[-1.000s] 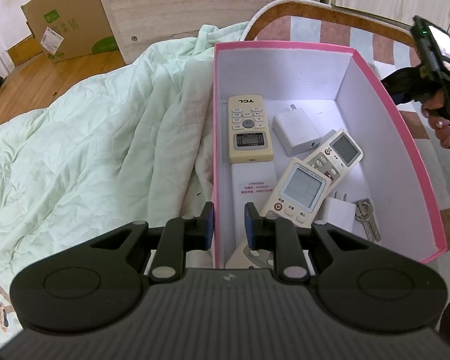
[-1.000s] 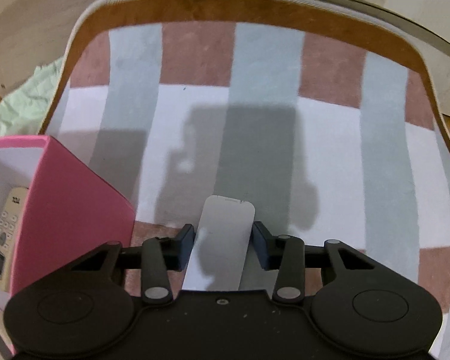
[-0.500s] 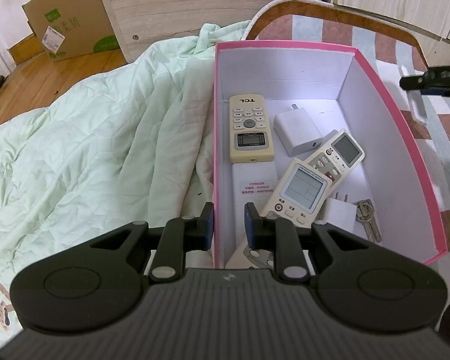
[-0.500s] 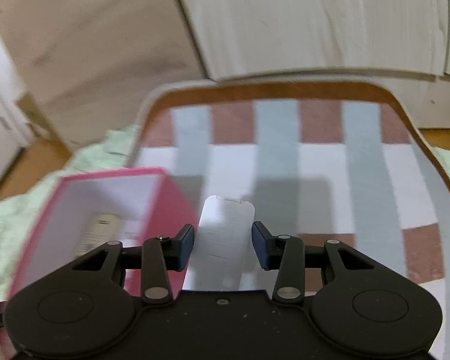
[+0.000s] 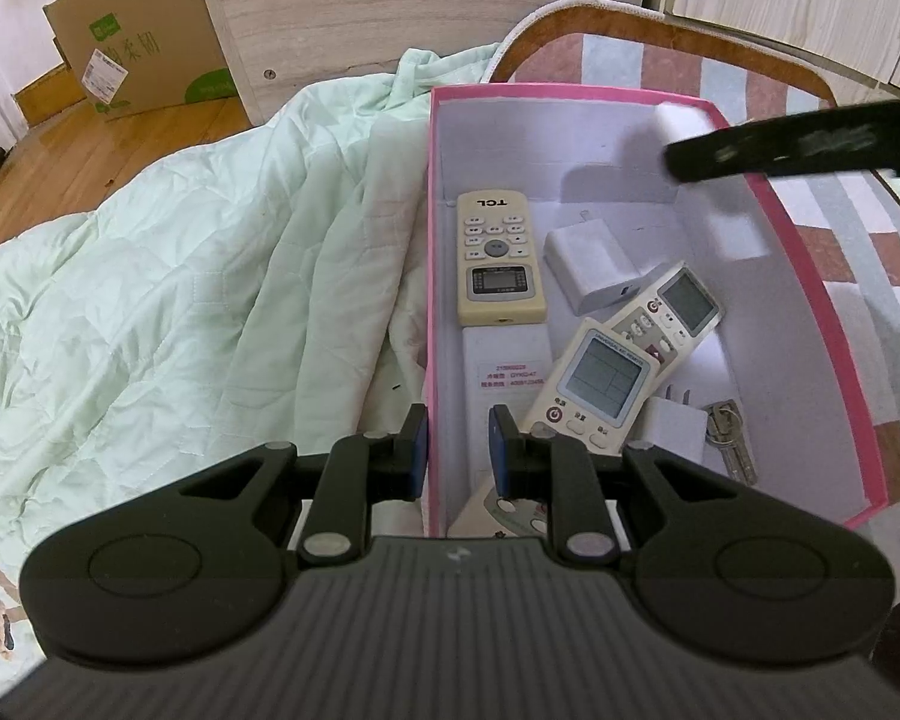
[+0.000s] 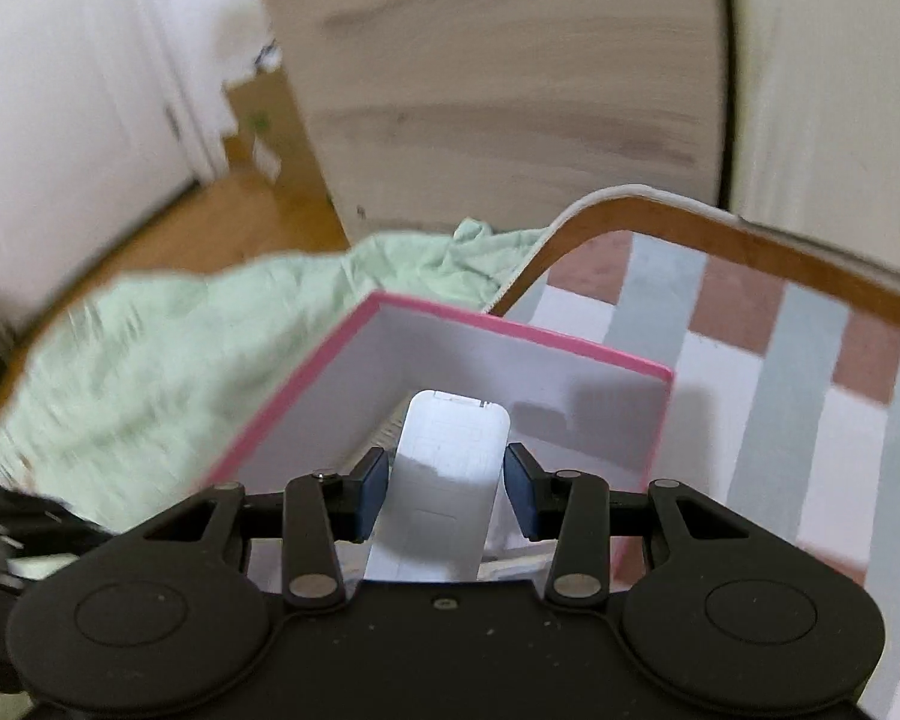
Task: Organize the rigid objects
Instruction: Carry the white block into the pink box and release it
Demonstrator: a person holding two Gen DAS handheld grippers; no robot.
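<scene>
**White remote over the pink box, ready to go in**

My right tool (image 6: pixel 444 492) grips a flat white remote (image 6: pixel 450 468) back side up, its pads pressed on the two long edges. The remote's free end hangs above the far corner of the pink box (image 6: pixel 510 336), inside the rim line, and has not been lowered to the box floor. In the left wrist view the same tool shows as a dark blurred bar above the box's far right corner.

My left tool (image 5: pixel 457 450) is nearly shut astride the near left wall of the pink box (image 5: pixel 810 276), one pad outside it and one inside, so I judge it is clamping that wall to steady the box on the bed.

Inside the box lie a beige TCL remote (image 5: pixel 498 258) against the left wall, a white charger (image 5: pixel 591 270) beside it, two white air-conditioner remotes (image 5: pixel 606 384) crossed in the middle, a small white plug (image 5: pixel 675 426) and a key (image 5: pixel 729 438) near the right wall. A green quilt (image 5: pixel 180 270) lies left of the box.

I judge the step in hand is placing this remote. Next I need to lower it onto the bare floor at the box's far end, clear of the charger, then part the pads.
</scene>
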